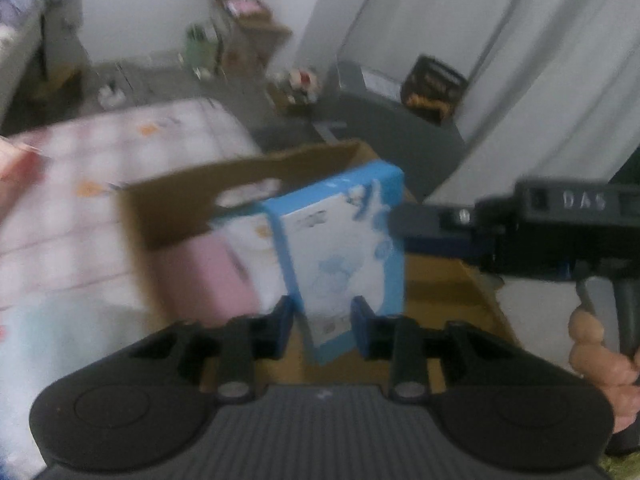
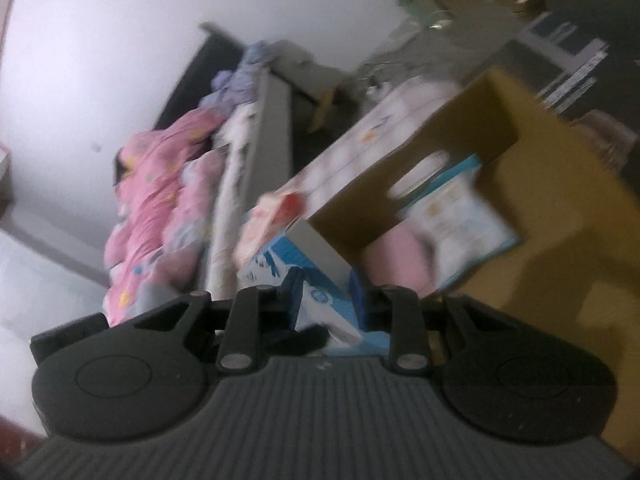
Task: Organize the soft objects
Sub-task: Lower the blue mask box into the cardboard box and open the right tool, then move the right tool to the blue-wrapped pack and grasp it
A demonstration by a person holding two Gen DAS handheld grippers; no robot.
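A blue and white soft packet (image 1: 344, 240) hangs over an open cardboard box (image 1: 180, 200). My left gripper (image 1: 323, 320) is shut on the packet's lower end. My right gripper (image 1: 400, 222) comes in from the right and holds the packet's upper right edge. In the right wrist view the same packet (image 2: 280, 260) sits between the blue pads of my right gripper (image 2: 326, 296), which is shut on it. Inside the box (image 2: 560, 208) lie a pink soft item (image 2: 396, 256) and another blue-edged white packet (image 2: 460, 220). Both views are blurred.
A large white patterned pack (image 1: 80, 208) lies left of the box. A bed with a pink quilt (image 2: 148, 208) stands further left. A grey bench (image 1: 384, 116) with a dark basket (image 1: 432, 84), floor clutter and white curtains (image 1: 540, 60) fill the back. A hand (image 1: 592, 356) holds the right gripper's handle.
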